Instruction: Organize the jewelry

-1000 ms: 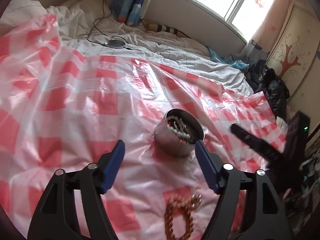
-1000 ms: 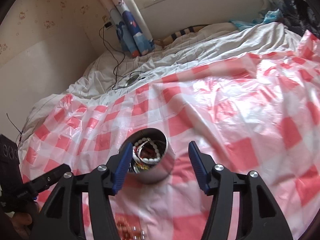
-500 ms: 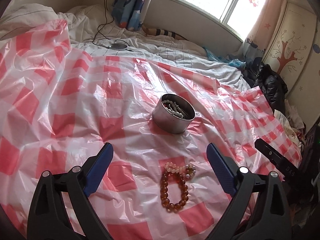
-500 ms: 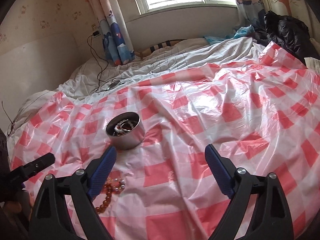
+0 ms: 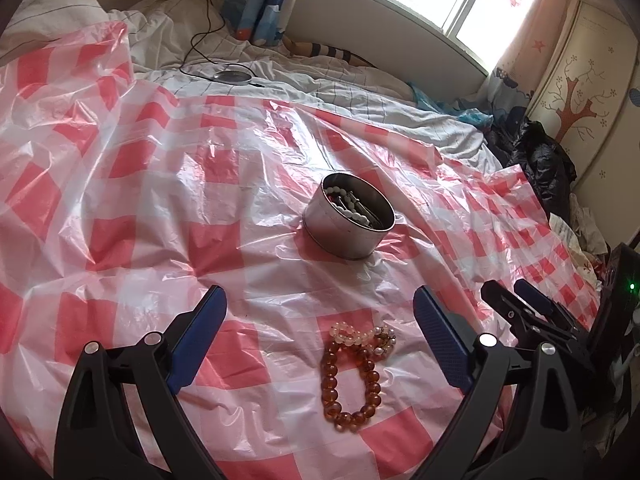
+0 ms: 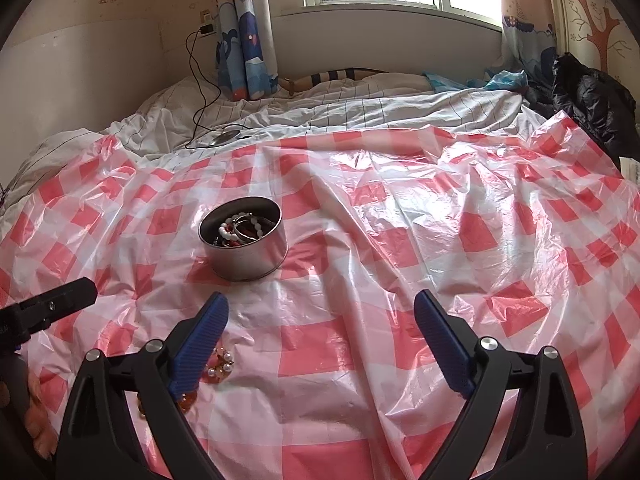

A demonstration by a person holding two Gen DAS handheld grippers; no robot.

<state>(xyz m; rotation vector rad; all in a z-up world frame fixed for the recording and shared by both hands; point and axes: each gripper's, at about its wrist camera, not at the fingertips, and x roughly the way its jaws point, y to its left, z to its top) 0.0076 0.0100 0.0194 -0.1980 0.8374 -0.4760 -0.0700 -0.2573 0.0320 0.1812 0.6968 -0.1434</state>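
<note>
A round metal tin (image 5: 349, 223) holding white beads and other jewelry sits on the red-and-white checked plastic sheet (image 5: 140, 208); it also shows in the right wrist view (image 6: 244, 239). An amber bead bracelet (image 5: 352, 384) lies in front of it with a pale bead and pearl piece (image 5: 362, 334) at its top. My left gripper (image 5: 320, 336) is open and empty, held above the bracelet. My right gripper (image 6: 320, 340) is open and empty; its left finger (image 6: 198, 350) hides most of the beads (image 6: 218, 364). The right gripper also appears at the right of the left wrist view (image 5: 520, 304).
The sheet covers a bed with white bedding (image 6: 360, 108). A cable and small round disc (image 5: 233, 77) lie on the bedding behind. A black jacket (image 6: 592, 100) lies at the right. The window wall (image 6: 380, 36) is at the back.
Both grippers have pulled back and up from the tin and opened wider. The bracelets have come fully into the left wrist view.
</note>
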